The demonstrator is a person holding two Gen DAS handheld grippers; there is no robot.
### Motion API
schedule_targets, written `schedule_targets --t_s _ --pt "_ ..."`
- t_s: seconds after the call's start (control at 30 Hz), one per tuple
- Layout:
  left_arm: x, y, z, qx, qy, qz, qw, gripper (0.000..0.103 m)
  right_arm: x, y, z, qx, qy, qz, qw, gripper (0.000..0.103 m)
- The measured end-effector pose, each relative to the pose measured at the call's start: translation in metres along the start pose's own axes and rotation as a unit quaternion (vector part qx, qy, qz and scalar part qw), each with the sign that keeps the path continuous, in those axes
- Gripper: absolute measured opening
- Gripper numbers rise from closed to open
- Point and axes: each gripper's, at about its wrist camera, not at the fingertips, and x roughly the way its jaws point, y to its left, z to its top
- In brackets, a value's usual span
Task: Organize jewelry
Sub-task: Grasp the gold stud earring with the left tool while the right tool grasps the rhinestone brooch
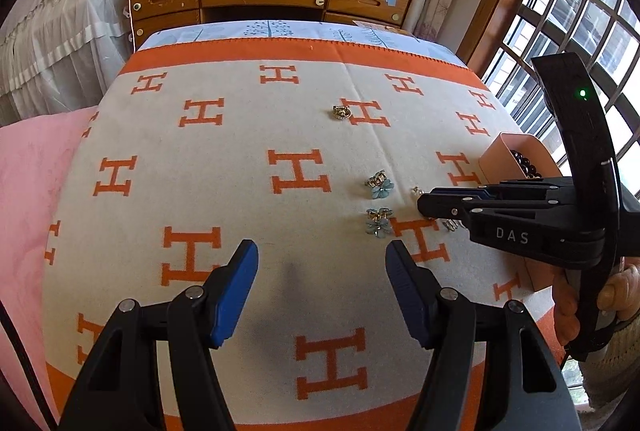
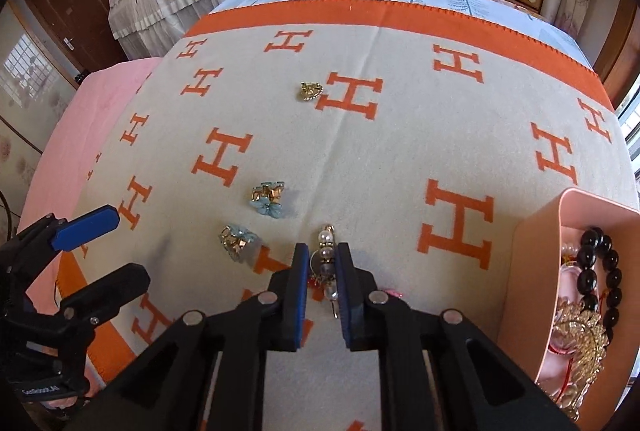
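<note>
The pink box [image 2: 536,295] was cut off by the frame edge; the right gripper [image 2: 323,263] hid the pearl pin's [image 2: 326,251] lower part beside it.

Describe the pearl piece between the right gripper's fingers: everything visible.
The pearl pin is a short string of white pearl-like beads with a silvery disc, a clear bead and a thin metal pin at its near end. It lies flat on the blanket, lengthwise between the right gripper fingers, which are shut on its middle.

Bed [image 2: 400,151] covered by cream blanket [image 1: 248,135] with orange H pattern and orange border. On blanket: 2 blue flower earrings [image 2: 267,200] [image 2: 237,242] close together, gold brooch [image 2: 311,90] farther off, pearl pin [image 2: 327,259], pink box [image 2: 536,295] holding jewelry at right edge.
</note>
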Motion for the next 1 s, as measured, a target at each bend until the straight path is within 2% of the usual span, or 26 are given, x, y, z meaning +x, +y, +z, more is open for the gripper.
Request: schedule_targets --t_s 0.03,0.13,0.23,0.4,0.6,0.7,0.8,0.83,0.9,1.0 --pt "0.0 0.001 0.001 0.0 0.0 0.001 1.0 0.065 -0.003 -0.005 0.001 0.015 -0.001 0.014 1.0 0.008" --pt "-0.002 0.003 0.004 0.005 -0.003 0.003 1.0 0.065 -0.018 -0.025 0.003 0.066 -0.017 0.067 0.995 0.007" --pt "-0.002 0.002 0.011 0.011 -0.006 0.006 0.9999 0.065 -0.033 -0.038 0.0 0.093 -0.033 0.09 0.991 0.007" --pt "0.002 -0.003 0.03 0.029 -0.004 0.009 0.9995 0.065 -0.05 -0.046 -0.004 0.104 -0.056 0.091 0.989 0.007" --pt "0.023 -0.013 0.073 0.065 0.009 0.012 0.9978 0.065 -0.067 -0.046 -0.004 0.101 -0.096 0.09 0.986 0.007" --pt "0.048 -0.019 0.095 0.089 0.032 0.009 0.9955 0.065 -0.069 -0.053 -0.002 0.117 -0.109 0.092 0.983 0.007" --pt "0.078 -0.02 0.11 0.082 0.062 0.01 0.9947 0.064 -0.072 -0.064 0.002 0.139 -0.129 0.094 0.977 0.007" --pt "0.087 -0.021 0.114 0.076 0.069 0.012 0.9947 0.062 -0.074 -0.067 0.003 0.144 -0.135 0.095 0.976 0.007" --pt "0.102 -0.025 0.119 0.067 0.075 0.013 0.9948 0.049 -0.074 -0.071 0.005 0.15 -0.144 0.1 0.973 0.007" --pt "0.119 -0.032 0.122 0.063 0.077 0.026 0.9947 0.046 -0.073 -0.073 0.004 0.151 -0.147 0.103 0.972 0.007"
